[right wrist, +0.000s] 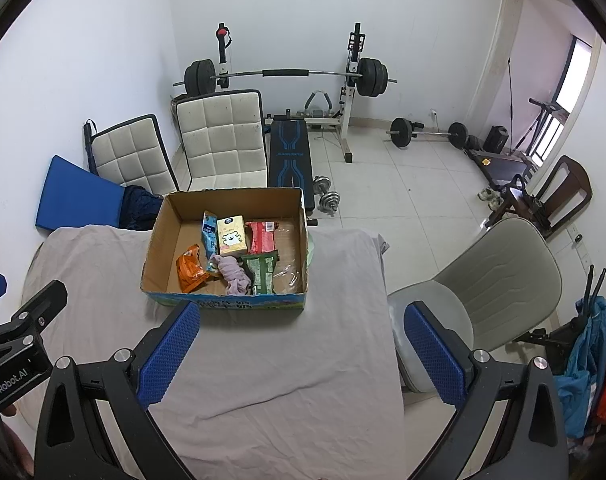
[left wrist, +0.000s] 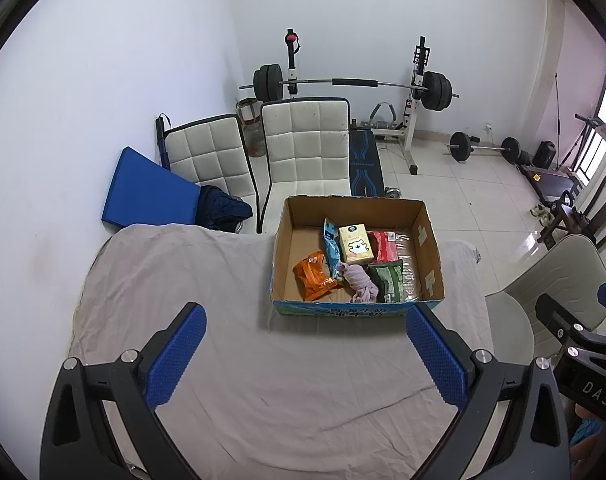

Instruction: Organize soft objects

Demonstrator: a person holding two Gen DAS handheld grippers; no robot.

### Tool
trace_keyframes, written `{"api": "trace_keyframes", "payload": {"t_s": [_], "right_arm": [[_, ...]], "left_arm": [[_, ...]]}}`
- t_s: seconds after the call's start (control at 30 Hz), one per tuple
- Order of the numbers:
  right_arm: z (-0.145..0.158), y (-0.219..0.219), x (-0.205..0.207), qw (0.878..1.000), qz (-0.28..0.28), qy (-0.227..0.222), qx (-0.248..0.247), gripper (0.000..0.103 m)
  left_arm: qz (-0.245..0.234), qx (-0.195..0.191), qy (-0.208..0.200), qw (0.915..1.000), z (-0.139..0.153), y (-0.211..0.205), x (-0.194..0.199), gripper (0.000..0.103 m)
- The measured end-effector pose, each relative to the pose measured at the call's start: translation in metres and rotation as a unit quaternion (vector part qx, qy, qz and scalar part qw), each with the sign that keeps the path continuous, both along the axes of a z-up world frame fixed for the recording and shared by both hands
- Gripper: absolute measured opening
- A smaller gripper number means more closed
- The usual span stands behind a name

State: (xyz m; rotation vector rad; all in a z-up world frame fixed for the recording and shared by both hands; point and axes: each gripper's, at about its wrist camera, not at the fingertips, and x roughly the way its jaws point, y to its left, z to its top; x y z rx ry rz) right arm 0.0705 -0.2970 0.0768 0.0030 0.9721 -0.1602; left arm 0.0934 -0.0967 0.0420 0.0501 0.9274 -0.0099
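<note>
An open cardboard box (left wrist: 433, 256) (right wrist: 159, 240) stands on the grey-clothed table (left wrist: 231, 360) (right wrist: 271, 380). Inside lie an orange packet (left wrist: 315, 276) (right wrist: 191, 270), a blue packet (left wrist: 331, 246) (right wrist: 209, 232), a yellow tissue pack (left wrist: 355, 243) (right wrist: 232, 236), a red pack (left wrist: 383, 246) (right wrist: 263, 236), a green packet (left wrist: 390, 282) (right wrist: 261, 272) and a crumpled lilac cloth (left wrist: 361, 282) (right wrist: 234, 274). My left gripper (left wrist: 305, 354) is open and empty, above the table in front of the box. My right gripper (right wrist: 301, 356) is open and empty, near the table's right edge.
Two white padded chairs (left wrist: 303, 152) (right wrist: 219, 140) stand behind the table, with a blue mat (left wrist: 143, 192) at the wall. A grey chair (right wrist: 499, 280) stands right of the table. A barbell rack and bench (right wrist: 291, 152) are farther back on the tiled floor.
</note>
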Motion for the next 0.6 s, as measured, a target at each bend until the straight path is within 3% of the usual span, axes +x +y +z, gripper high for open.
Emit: {"api": "trace_keyframes", "payload": {"t_s": [0.6], "right_arm": [[-0.0026, -0.0045, -0.0069, 1.0, -0.001, -0.002, 0.012, 0.103]], "left_arm": [[0.0, -0.002, -0.002, 1.0, -0.0011, 0.0028, -0.0008, 0.102]]}}
